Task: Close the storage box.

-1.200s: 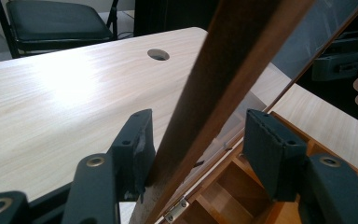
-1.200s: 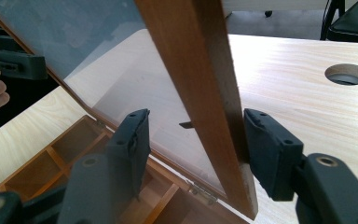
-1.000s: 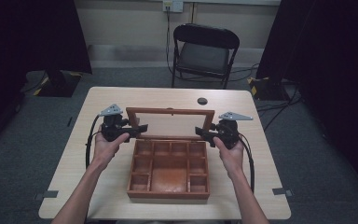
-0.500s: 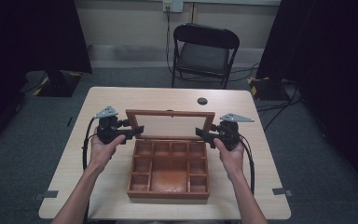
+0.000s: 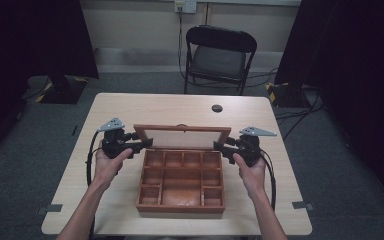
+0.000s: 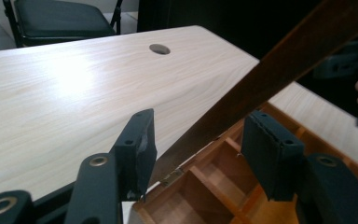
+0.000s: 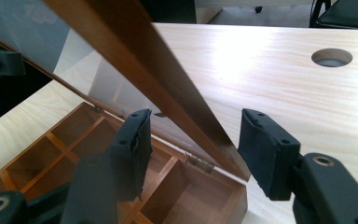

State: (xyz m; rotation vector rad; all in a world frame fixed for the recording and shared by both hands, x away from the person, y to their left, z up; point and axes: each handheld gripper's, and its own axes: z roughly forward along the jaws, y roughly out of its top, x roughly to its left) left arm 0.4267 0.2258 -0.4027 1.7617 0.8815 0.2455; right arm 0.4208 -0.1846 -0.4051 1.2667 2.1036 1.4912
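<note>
Wooden box (image 5: 180, 207) with small compartments, near the front middle of a pale table (image 5: 130, 107). Glass-paned lid (image 5: 182, 129) hinged at the far side, raised and tilted, neither flat open nor closed. Beyond the table, an empty folding chair (image 5: 219, 55).

Left gripper (image 5: 147, 144) at the left end of the lid, jaws just closed in, side rail between them. Near pad against the wood, far pad very close; counted as gripping the lid, though contact at the far pad is hard to confirm. Right gripper (image 5: 219, 146) at the right end, jaws also just narrowed, rail between them but with a gap on both sides in the right gripper view; judged not yet clamped.

Probably moving the lid on its hinges with both tools. To do this well:

- Close the right jaws onto the rail before moving, so both ends carry the load.
- Keep both pads on wood, never on the glass.
- Move both hands together along the hinge arc, at the same pace, to avoid twisting the frame.
- Grip lightly enough to let the rail turn a little between the pads.
- Watch for the box sliding or tipping; slow down if the front lifts.
- Go gently near the end of travel, to spare the small hinges.
</note>
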